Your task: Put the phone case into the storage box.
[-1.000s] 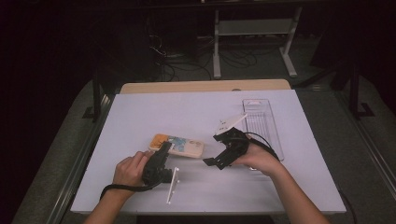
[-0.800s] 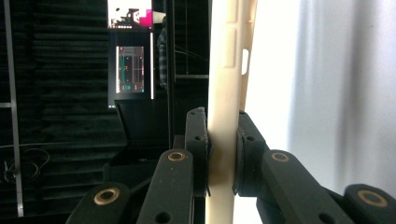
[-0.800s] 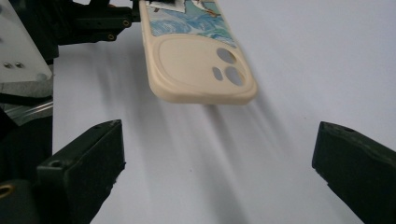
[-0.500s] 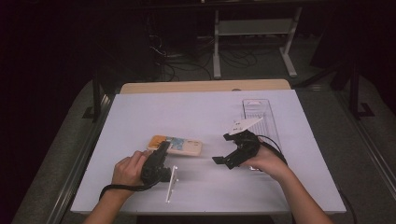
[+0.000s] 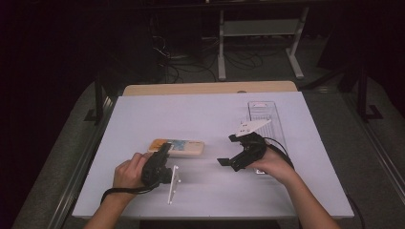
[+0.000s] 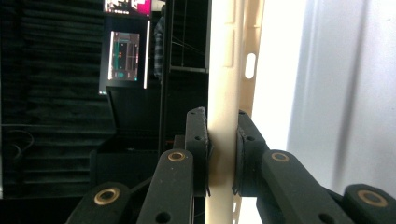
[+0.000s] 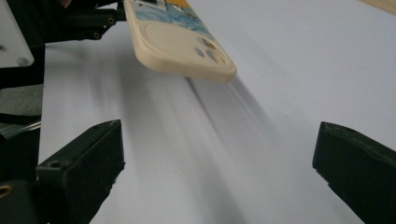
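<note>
A cream phone case (image 5: pixel 184 147) with a blue and orange picture is held just above the white table, left of centre. My left gripper (image 5: pixel 165 149) is shut on its near left end; in the left gripper view both pads (image 6: pixel 198 140) press on the case's edge (image 6: pixel 224 84). My right gripper (image 5: pixel 227 150) stands open to the right of the case, jaws pointing left toward it and apart from it. In the right gripper view the case (image 7: pixel 177 42) hangs ahead, beyond the wide, empty jaws (image 7: pixel 219 163).
A clear plastic tray (image 5: pixel 264 114) lies at the table's right, just behind my right hand. The white table top (image 5: pixel 191 114) is bare behind the case, with a wooden strip (image 5: pixel 210 88) along its far edge. Dark floor, cables and a stand lie beyond.
My right gripper has shifted a little to the right, away from the case. The left gripper and the case have stayed in place.
</note>
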`<state>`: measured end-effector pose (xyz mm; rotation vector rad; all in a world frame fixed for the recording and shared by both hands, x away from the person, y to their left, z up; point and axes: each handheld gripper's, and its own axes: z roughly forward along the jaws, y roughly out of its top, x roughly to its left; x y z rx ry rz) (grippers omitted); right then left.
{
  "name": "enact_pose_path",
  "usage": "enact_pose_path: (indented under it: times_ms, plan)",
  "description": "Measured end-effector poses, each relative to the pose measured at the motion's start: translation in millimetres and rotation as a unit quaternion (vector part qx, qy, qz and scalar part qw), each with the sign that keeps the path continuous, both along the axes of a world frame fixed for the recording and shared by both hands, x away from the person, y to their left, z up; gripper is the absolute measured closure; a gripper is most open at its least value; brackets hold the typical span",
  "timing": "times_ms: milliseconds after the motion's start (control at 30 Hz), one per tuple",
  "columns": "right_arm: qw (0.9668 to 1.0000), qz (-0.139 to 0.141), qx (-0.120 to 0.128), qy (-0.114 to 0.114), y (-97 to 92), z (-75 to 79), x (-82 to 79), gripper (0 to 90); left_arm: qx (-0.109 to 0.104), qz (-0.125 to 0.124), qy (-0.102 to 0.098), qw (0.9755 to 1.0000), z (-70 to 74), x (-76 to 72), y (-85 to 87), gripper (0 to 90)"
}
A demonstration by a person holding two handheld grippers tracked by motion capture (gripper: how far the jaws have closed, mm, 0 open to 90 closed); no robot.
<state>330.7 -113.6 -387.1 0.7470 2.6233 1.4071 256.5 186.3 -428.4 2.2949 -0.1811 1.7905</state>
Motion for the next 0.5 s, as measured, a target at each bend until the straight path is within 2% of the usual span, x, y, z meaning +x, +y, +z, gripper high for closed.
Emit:
enact_pose_path:
  times_ms: [333,500]
  plan:
    - [0.9999,0.002,-0.004,0.011,1.3,-2.7,0.4,1.6,-0.021,0.007,0.017,0.9996,2.5,1.3,1.7,78.8]
    - [0.9999,0.001,-0.006,0.011,1.9,-3.2,0.4,1.6,-0.044,0.011,0.040,0.9982,5.4,2.1,3.0,78.8]
